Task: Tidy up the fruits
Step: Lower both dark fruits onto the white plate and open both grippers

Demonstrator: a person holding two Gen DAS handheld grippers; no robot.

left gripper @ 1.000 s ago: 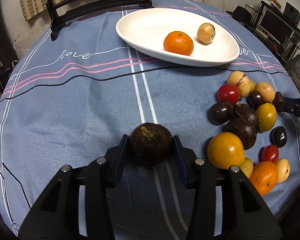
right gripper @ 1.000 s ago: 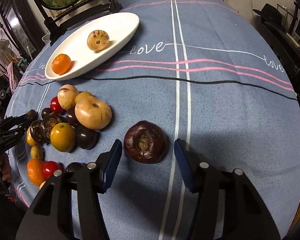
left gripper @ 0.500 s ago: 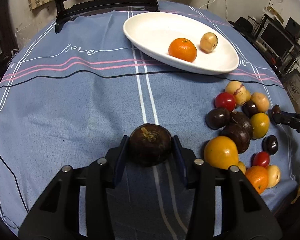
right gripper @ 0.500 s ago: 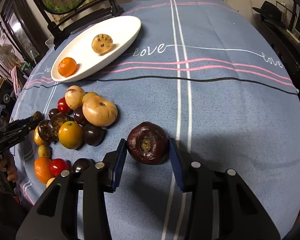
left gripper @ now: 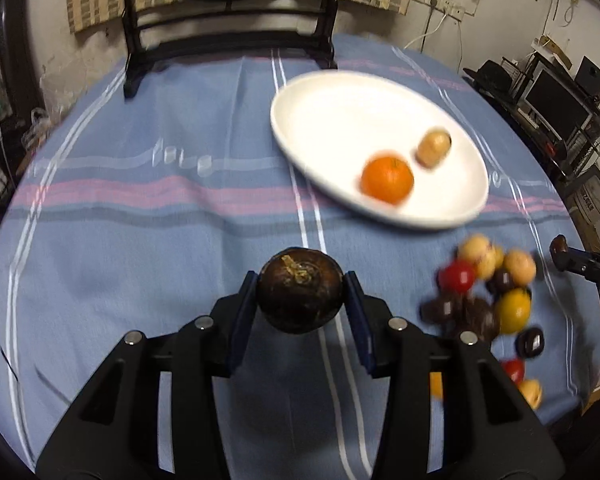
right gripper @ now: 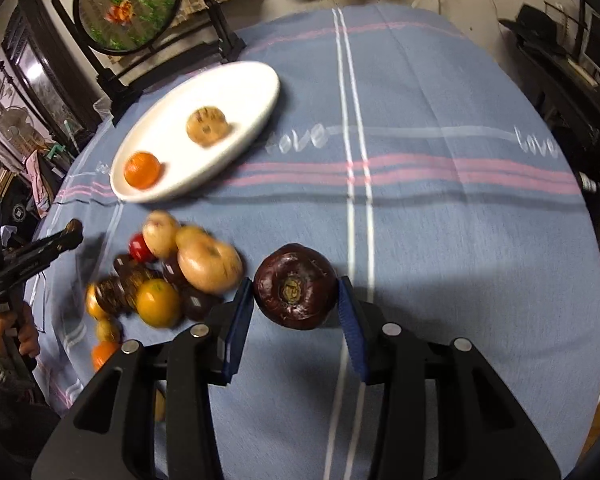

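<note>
Blue cloth with white and pink stripes covers the round counter (left gripper: 140, 240), and a dark framed screen stands at its far edge.

From the left wrist view, the left gripper (left gripper: 300, 300) pinches a dark brown fruit (left gripper: 300, 294), both pads pressed to its sides, stem end up, held clear of the cloth. Beyond it to the right lies a white oval plate (left gripper: 340, 112) holding an orange (left gripper: 387, 180) and a small tan fruit (left gripper: 433, 148), close together but apart. Right of the gripper sits the fruit pile (left gripper: 488, 296), blurred: red, yellow, tan and dark pieces bunched together. The other gripper's tip pokes in at the right edge.

From the right wrist view, the right gripper (right gripper: 296, 300) has just closed its jaws and now clamps a dark purple fruit (right gripper: 296, 292), stem end facing the camera, its shadow on the cloth below. The pile (right gripper: 160, 280) lies just left of it, a big tan fruit (right gripper: 210, 266) nearest. The plate (right gripper: 252, 80) sits farther back on the left with the orange (right gripper: 142, 170) and the tan fruit (right gripper: 206, 126). At the left edge a hand (right gripper: 12, 328) holds the left gripper's handle.
</note>
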